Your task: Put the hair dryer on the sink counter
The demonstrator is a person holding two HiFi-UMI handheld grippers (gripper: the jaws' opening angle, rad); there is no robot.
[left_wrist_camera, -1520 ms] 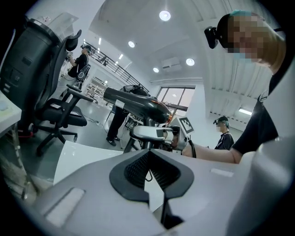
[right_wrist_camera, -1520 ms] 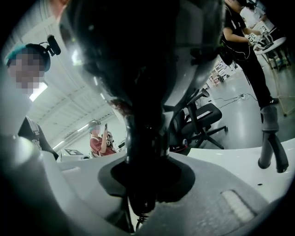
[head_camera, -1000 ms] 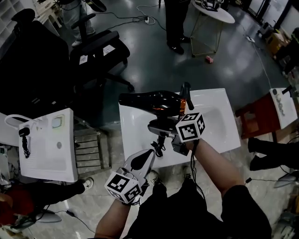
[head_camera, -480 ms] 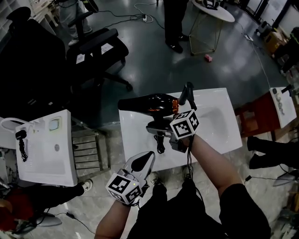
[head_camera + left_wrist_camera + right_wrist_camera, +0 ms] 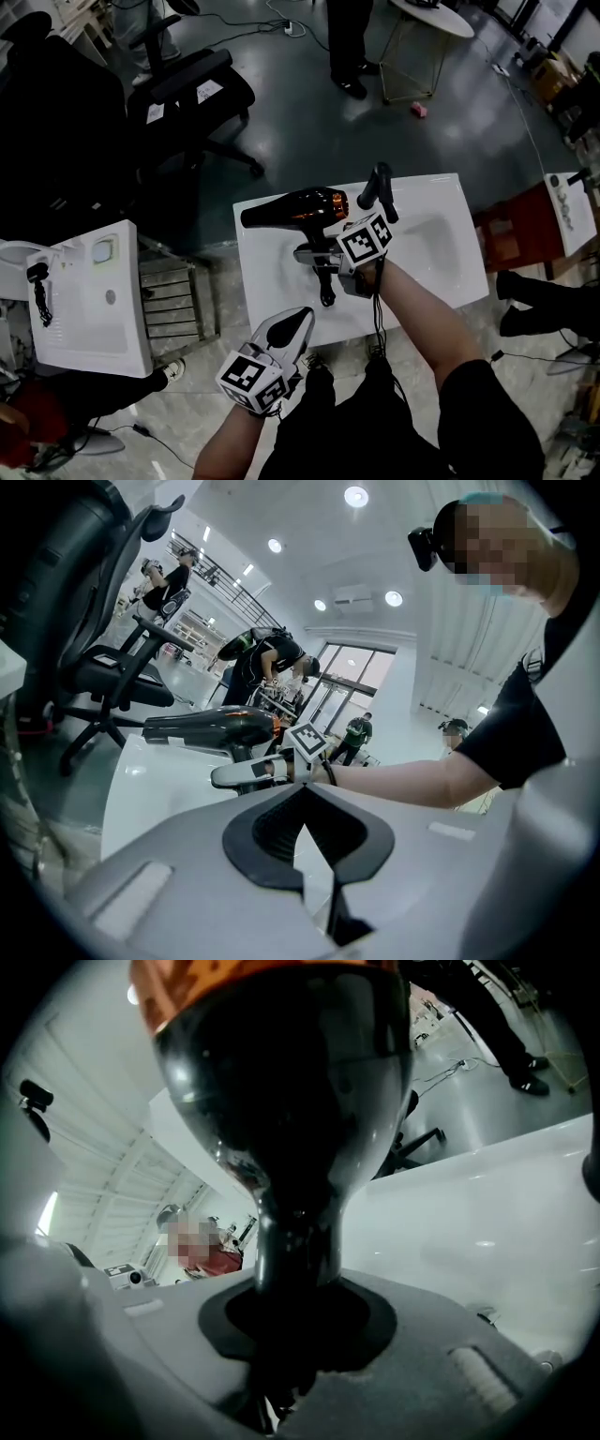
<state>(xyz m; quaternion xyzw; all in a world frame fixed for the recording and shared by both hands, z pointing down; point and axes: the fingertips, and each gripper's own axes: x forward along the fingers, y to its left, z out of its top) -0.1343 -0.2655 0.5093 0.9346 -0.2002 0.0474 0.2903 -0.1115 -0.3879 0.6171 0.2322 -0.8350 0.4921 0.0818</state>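
The black hair dryer (image 5: 295, 206) with an orange band hangs over the left part of the white sink counter (image 5: 272, 286), nozzle pointing left. My right gripper (image 5: 321, 255) is shut on its handle, which fills the right gripper view below the dryer body (image 5: 281, 1072). The cord end dangles near the counter. My left gripper (image 5: 298, 322) sits at the counter's front edge, shut and holding nothing. From the left gripper view (image 5: 305, 832) the dryer (image 5: 206, 728) shows above the counter (image 5: 141, 789).
A black faucet (image 5: 380, 187) stands behind the basin (image 5: 436, 244) on the right. A second white sink (image 5: 89, 291) is at the left, a black office chair (image 5: 187, 89) behind it. A person (image 5: 349, 42) stands by a round table (image 5: 431, 19). A red stool (image 5: 520, 234) is at the right.
My right gripper has carried the hair dryer a little left and lower toward the counter. The left gripper has hardly moved.
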